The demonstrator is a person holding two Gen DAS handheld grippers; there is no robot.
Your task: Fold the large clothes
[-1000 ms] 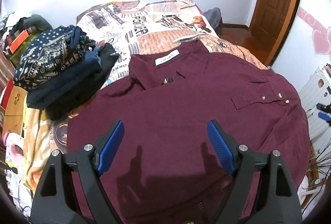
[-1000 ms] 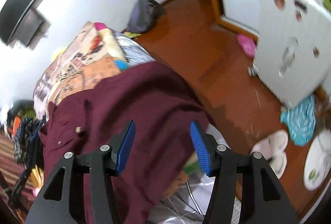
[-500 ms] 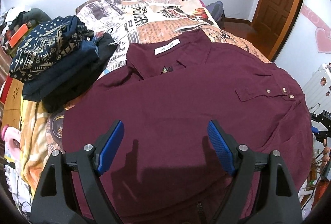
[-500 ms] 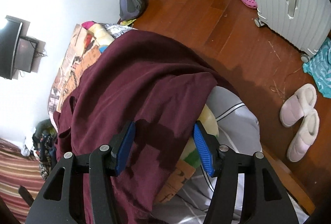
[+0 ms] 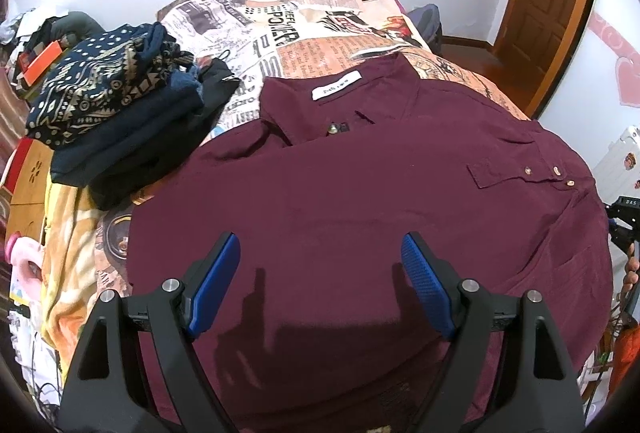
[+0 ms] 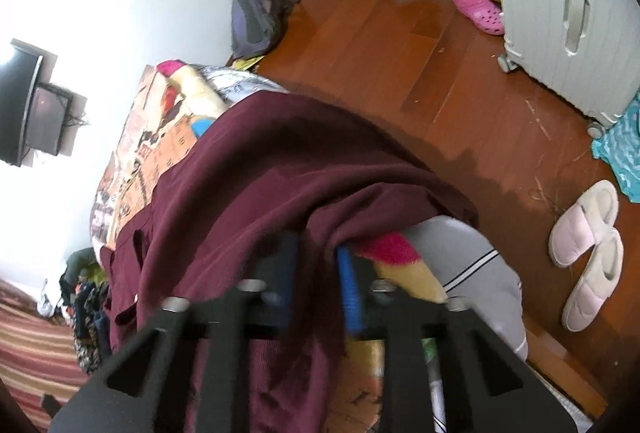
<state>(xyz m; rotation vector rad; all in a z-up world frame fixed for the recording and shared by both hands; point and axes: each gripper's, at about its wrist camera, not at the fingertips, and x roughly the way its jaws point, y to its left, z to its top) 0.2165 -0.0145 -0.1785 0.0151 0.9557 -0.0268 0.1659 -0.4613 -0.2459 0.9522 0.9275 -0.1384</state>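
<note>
A large maroon shirt lies spread flat on the bed, collar and white label at the far side, its right edge hanging over the bed's side. My left gripper is open and empty, hovering above the shirt's near hem. My right gripper is shut on a fold of the maroon shirt at the bed's edge; the cloth bunches between the blue pads. The right gripper also shows at the far right of the left wrist view.
A stack of folded dark clothes sits at the shirt's left on the newspaper-print bedspread. On the wooden floor beside the bed are pale slippers, a pink shoe, a bag and a white suitcase.
My right gripper has moved down onto the shirt's hanging edge and shut on it. My left gripper has stayed open above the shirt, with the view shifting slightly.
</note>
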